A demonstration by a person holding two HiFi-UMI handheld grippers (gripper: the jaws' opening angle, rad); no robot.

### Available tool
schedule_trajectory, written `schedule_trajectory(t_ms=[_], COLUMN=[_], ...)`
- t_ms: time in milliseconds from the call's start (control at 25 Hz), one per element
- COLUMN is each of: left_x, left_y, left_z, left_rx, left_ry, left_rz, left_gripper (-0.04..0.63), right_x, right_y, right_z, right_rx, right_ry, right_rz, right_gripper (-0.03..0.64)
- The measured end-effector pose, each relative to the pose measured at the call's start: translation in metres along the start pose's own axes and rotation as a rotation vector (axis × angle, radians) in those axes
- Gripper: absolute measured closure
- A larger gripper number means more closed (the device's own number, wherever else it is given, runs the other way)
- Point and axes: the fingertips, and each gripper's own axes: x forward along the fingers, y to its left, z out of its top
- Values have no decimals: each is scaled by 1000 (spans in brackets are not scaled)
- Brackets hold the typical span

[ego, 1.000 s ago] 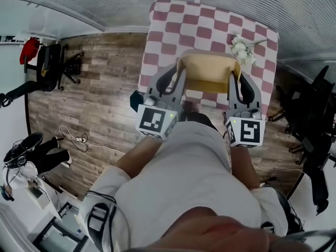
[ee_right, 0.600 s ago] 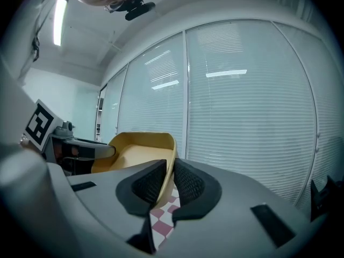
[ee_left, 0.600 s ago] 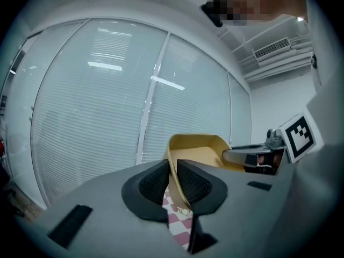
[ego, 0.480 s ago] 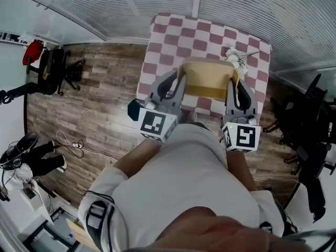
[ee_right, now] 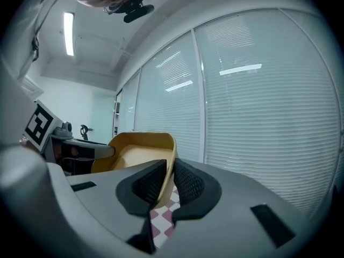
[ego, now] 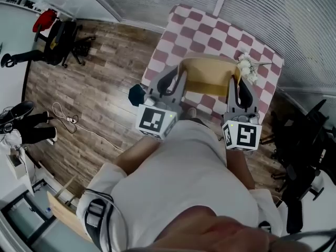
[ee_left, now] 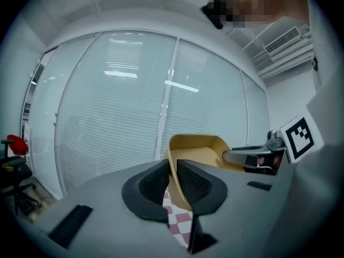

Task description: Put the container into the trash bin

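Head view: person's torso hides both hands, and jaw tips are hard to read there. Tan container sits betw. the grippers over checkered table, near flowers; contact w/ table unclear. Only the gripper views show the grip: left gripper jaws clamped on container's left wall, right gripper jaws clamped on its right wall.

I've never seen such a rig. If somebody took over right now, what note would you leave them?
Left gripper: shut on the container, left wall.
Right gripper: shut on its right wall.
Container: tan, held between both over the checked table, near the white flowers.
Done: gripped on both sides.
Left: take it to the trash bin, which no view shows, and drop it in.
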Motion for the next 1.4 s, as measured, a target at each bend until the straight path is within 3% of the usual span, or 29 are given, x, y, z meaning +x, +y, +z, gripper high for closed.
schedule_trajectory(t_ms=[320, 480, 800, 1080, 1400], left_x=[-53, -95, -187, -269, -344], left_y=[54, 86, 139, 181, 232], left_z=[-3, -4, -8, -12, -15], left_rx=[-33, -48, -76, -99, -126], left_ry=[-27, -44, -80, -113, -144], left_rz=[237, 384, 601, 734, 819], left_gripper=[528, 528, 528, 528, 528], right_x=[45, 65, 84, 85, 92], right_y=[65, 116, 225, 321, 418], right_z=[3, 9, 18, 27, 30], right_rx=[-10, -22, -68, -103, -128], right_ry=[-12, -26, -53, -64, -60], right_rz=[235, 388, 618, 762, 859], right_gripper=[555, 557, 557, 557, 557])
